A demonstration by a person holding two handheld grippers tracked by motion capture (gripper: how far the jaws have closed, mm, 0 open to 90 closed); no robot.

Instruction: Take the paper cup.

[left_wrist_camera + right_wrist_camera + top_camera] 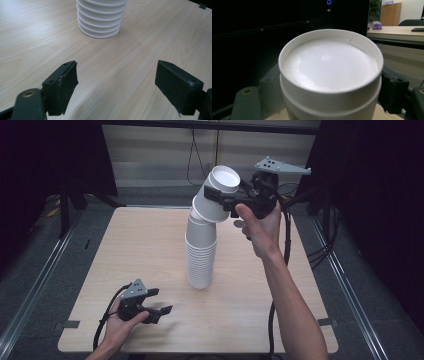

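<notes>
A tall stack of white paper cups [201, 257], upside down, stands near the middle of a light wooden bench [130, 250]. The top cups [217, 195] of the stack lean over to the right, tilted off the upright column below. The right gripper [218, 196], held up high in the person's right hand [260, 227], has its fingers [393, 91] clamped on either side of the uppermost cup, whose flat white base faces the right gripper view. The left gripper [161, 301] rests low over the bench's near left corner in the left hand [120, 325], well apart from the stack, its fingers [62, 85] spread apart with bare wood between them.
</notes>
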